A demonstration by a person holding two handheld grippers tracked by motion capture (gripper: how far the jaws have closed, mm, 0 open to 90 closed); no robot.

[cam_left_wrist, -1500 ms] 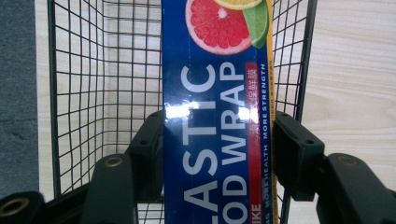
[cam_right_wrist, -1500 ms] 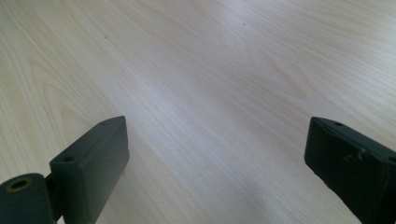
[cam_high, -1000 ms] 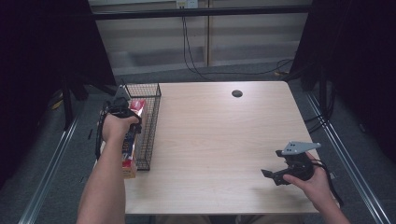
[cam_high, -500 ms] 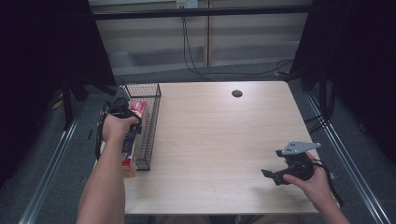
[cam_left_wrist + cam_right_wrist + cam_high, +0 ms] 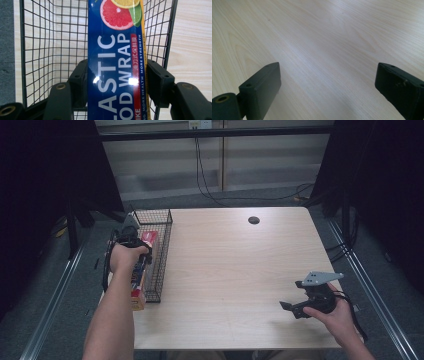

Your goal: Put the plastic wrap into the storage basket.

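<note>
Our left gripper [image 5: 116, 82] clamps the plastic wrap box [image 5: 116, 62] between both jaws, above the wire basket [image 5: 37, 50]. Our right gripper [image 5: 328, 85] rests open and empty over the table [image 5: 324, 37].

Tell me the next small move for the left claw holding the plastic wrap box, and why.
Probably lower the long blue plastic wrap box further into the black wire basket, then open. The left claw is shut on the box, whose near end sticks out over the basket's near edge in the high view. The right claw waits open over bare table.
</note>
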